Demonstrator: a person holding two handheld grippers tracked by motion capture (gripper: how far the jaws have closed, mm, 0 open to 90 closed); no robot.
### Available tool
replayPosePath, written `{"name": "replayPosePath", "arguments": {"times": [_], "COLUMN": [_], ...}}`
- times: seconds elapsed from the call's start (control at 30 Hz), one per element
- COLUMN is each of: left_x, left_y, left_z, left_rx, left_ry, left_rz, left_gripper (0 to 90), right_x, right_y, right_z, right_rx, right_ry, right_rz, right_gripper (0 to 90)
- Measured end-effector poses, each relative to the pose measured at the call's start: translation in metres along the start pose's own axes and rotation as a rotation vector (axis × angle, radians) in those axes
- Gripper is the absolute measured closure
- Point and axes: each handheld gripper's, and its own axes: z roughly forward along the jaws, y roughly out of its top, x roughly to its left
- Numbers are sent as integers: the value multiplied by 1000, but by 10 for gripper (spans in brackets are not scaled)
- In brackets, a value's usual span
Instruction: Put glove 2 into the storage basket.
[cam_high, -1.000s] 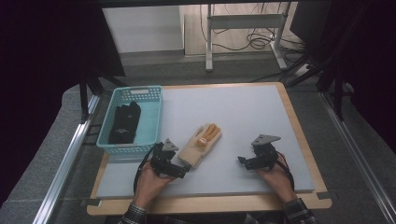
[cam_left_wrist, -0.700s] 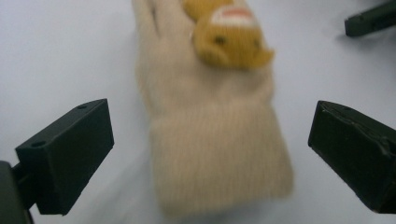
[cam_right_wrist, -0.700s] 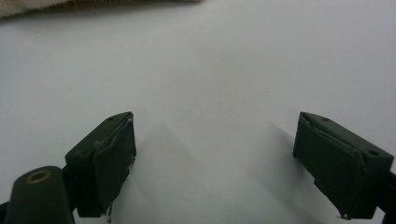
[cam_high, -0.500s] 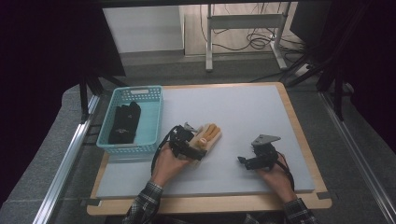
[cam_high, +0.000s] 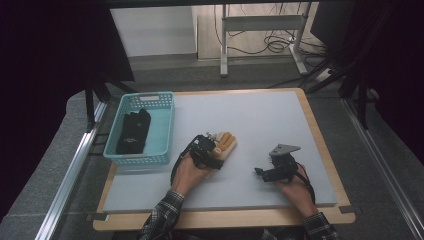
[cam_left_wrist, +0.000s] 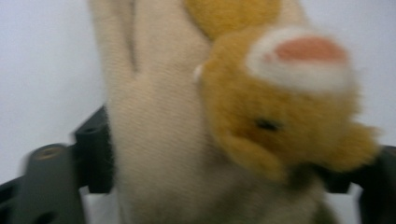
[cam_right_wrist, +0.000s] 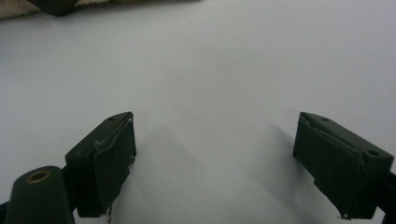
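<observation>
A beige glove (cam_high: 227, 142) with an orange plush animal face (cam_left_wrist: 289, 116) on it lies on the white mat (cam_high: 260, 115), left of centre. My left gripper (cam_high: 216, 151) is at the glove's near end. In the left gripper view the glove (cam_left_wrist: 163, 140) fills the gap between the black fingers (cam_left_wrist: 93, 154), which have just been closing and now press on its sides. My right gripper (cam_high: 259, 172) rests on the mat to the right, pointing left. In the right gripper view it (cam_right_wrist: 215, 158) stands open with only bare mat between its pads.
A teal basket (cam_high: 140, 97) stands at the mat's left edge with a black glove-like item (cam_high: 132, 132) inside. The mat lies on a wooden board (cam_high: 320, 130). A metal rail (cam_high: 70, 175) runs along the left side.
The left hand has moved right and forward to the beige glove, and its jaws now hold the glove's near end. The right gripper has not moved.
</observation>
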Motion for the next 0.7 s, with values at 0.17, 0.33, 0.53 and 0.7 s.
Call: {"name": "replayPosePath", "arguments": {"times": [0.17,0.33,0.53,0.7], "left_x": [5,7,14,22], "left_y": [-1,0,7,13], "left_z": [-5,-10,-23,-41], "left_rx": [-2,-24,-48,-78], "left_ry": [-1,-11,-4,-8], "left_rz": [-8,-3,-7,-16], "left_gripper": [462,570,625,749], "right_x": [0,0,0,0], "right_y": [0,0,0,0], "right_z": [0,0,0,0], "right_rx": [0,1,2,2], "right_ry": [0,0,1,1], "right_rz": [0,1,4,3], "right_gripper": [129,129,129,129]}}
